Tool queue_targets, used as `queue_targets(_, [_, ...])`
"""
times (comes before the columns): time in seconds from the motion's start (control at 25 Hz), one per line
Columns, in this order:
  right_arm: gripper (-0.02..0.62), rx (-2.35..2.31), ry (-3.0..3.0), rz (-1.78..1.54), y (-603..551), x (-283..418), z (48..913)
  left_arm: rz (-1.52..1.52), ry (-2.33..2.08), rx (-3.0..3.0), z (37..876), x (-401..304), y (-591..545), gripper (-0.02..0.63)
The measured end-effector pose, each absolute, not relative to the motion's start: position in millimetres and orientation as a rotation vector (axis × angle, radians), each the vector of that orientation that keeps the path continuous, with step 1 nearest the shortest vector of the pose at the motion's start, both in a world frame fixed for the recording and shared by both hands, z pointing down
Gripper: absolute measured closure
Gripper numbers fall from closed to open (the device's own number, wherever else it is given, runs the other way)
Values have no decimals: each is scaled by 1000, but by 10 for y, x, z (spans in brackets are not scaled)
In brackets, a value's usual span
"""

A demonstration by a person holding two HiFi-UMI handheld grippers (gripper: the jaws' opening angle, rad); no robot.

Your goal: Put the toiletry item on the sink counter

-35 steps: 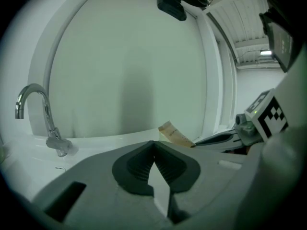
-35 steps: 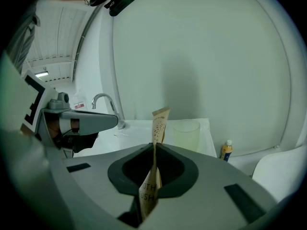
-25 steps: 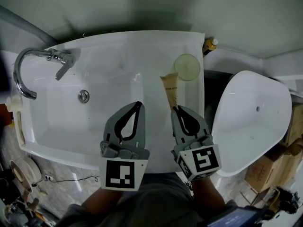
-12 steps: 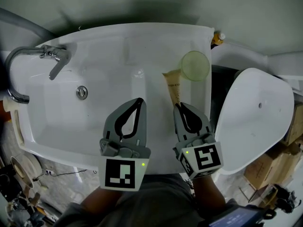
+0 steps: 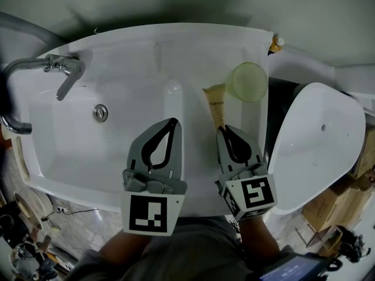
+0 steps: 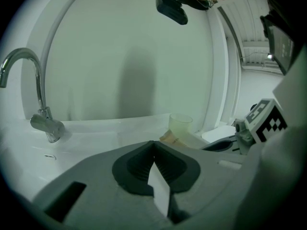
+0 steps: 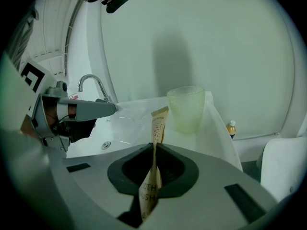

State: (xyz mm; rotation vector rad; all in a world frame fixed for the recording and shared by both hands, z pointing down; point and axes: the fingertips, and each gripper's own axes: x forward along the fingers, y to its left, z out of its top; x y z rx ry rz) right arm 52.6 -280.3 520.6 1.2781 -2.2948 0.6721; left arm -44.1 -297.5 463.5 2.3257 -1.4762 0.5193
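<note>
My right gripper (image 5: 222, 128) is shut on a tan paper toothbrush packet (image 5: 216, 105), which sticks out ahead of the jaws over the right side of the white sink (image 5: 146, 57). In the right gripper view the toothbrush packet (image 7: 157, 128) stands on edge between the closed jaws of my right gripper (image 7: 154, 146), its tip near a pale green cup (image 7: 186, 108). That cup (image 5: 249, 82) stands on the sink's right ledge. My left gripper (image 5: 173, 122) hovers over the basin, shut and empty; in the left gripper view the left gripper (image 6: 154, 143) shows its jaws closed.
A chrome faucet (image 5: 58, 75) rises at the sink's left, with the drain (image 5: 101, 113) in the basin. A white toilet lid (image 5: 319, 142) lies to the right. A small yellow bottle (image 5: 275, 43) stands behind the sink's right corner. Clutter lies on the floor at bottom left.
The view has shifted so the sink, cup and packet sit slightly further right and lower. Both grippers keep their pose; the right one still holds the packet.
</note>
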Motion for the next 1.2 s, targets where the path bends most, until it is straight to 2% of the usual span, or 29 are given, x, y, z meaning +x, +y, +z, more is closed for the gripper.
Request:
queue_targets(0.68, [569, 1288, -2282, 673, -2833, 469, 5238, 514, -1457, 2329, 4671, -483, -3001, 595])
queue_targets(1.2, [560, 1318, -2378, 570, -2699, 424, 4741, 452, -1506, 2410, 4239, -437, -2790, 595])
